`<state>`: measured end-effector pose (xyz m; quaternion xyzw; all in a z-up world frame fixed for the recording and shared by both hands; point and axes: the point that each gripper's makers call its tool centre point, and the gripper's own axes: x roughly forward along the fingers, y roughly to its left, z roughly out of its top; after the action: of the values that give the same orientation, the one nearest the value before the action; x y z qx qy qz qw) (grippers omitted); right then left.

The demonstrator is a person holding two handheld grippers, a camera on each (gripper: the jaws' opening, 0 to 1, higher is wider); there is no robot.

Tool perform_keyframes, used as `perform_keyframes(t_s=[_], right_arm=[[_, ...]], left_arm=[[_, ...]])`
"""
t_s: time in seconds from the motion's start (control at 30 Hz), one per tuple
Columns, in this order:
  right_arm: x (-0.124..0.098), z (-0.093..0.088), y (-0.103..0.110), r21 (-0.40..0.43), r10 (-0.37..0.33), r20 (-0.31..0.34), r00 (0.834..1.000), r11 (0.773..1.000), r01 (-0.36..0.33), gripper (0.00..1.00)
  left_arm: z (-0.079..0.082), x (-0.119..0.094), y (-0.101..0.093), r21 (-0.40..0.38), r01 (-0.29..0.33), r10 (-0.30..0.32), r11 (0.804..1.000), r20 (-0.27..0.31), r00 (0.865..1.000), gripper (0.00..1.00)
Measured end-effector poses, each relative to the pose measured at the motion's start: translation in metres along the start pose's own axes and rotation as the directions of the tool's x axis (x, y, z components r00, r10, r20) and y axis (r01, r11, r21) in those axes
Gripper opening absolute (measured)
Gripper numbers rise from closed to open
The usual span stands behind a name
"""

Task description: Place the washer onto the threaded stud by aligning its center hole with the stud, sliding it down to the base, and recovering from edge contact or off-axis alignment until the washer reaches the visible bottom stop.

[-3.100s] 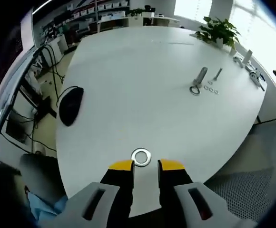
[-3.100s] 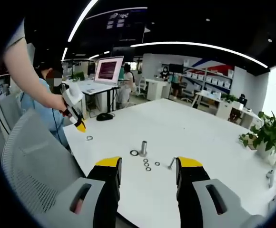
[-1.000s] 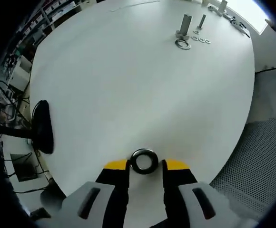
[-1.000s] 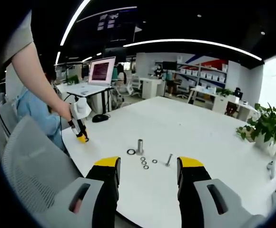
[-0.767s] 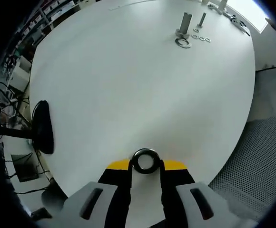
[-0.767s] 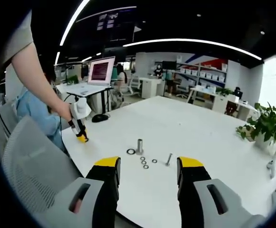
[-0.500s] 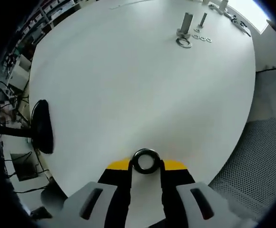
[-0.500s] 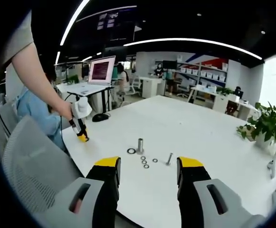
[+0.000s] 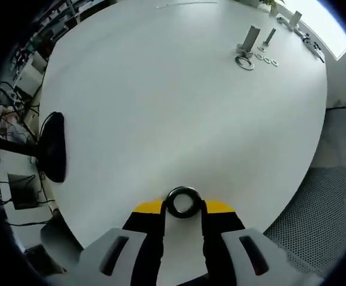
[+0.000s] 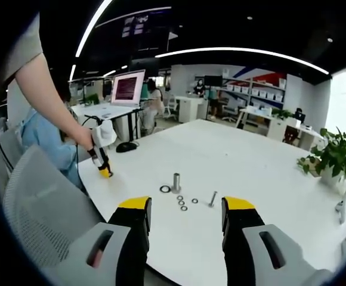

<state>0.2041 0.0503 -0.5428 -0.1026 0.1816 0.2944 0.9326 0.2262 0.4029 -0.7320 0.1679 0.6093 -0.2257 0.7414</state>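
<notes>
In the left gripper view my left gripper is shut on a dark metal washer, held at its yellow fingertips above the near rim of the white table. Far across the table stands the threaded stud, with a large washer lying at its foot. In the right gripper view my right gripper is open and holds nothing; the stud stands ahead of it. The left gripper hangs at the table's left edge in a person's hand.
Small washers and a bolt lie beside the stud. A black mouse rests near the table's left edge. A mesh chair stands at the left, a potted plant at the right, and desks with a monitor behind.
The left gripper has shut on the washer and lifted it off the table. The left gripper view has since shifted a little. The right gripper has stayed still.
</notes>
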Motion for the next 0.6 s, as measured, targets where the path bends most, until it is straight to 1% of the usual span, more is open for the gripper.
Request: perform_keyframes(t_s=[0.17, 0.27, 0.33, 0.43, 0.5, 0.53, 0.6], right_arm=[[0.0001, -0.0001, -0.0006, 0.002, 0.0, 0.001, 1.0, 1.0, 0.0, 0.5], [0.0001, -0.0008, -0.0006, 0.0, 0.0, -0.003, 1.0, 1.0, 0.0, 0.49], [0.0, -0.0007, -0.0007, -0.001, -0.001, -0.002, 1.0, 1.0, 0.001, 0.49], [-0.0001, -0.0011, -0.0011, 0.001, -0.002, -0.004, 1.0, 1.0, 0.002, 0.49], [-0.0002, -0.0007, -0.0011, 0.001, -0.003, -0.003, 1.0, 1.0, 0.003, 0.49], [-0.0002, -0.0008, -0.001, 0.001, -0.002, -0.003, 1.0, 1.0, 0.002, 0.49], [-0.0001, -0.0013, -0.001, -0.003, -0.003, -0.006, 1.0, 1.0, 0.003, 0.49]], left_arm=[[0.0011, 0.0005, 0.0002, -0.035, 0.014, -0.014, 0.999, 0.004, 1.0, 0.24], [0.0017, 0.0008, 0.0011, -0.09, 0.032, -0.032, 0.995, 0.01, 0.999, 0.24], [0.0013, 0.0017, 0.0027, -0.079, 0.02, -0.02, 0.997, 0.006, 1.0, 0.22], [0.0023, 0.003, 0.0021, -0.071, -0.001, 0.001, 0.997, -0.002, 1.0, 0.22], [0.0015, 0.0027, 0.002, -0.029, -0.031, 0.03, 0.999, -0.014, 0.999, 0.22], [0.0024, 0.0022, 0.0002, -0.011, -0.041, 0.041, 0.999, -0.008, 0.999, 0.22], [0.0026, 0.0038, 0.0026, -0.022, -0.044, 0.044, 0.999, -0.004, 0.999, 0.22]])
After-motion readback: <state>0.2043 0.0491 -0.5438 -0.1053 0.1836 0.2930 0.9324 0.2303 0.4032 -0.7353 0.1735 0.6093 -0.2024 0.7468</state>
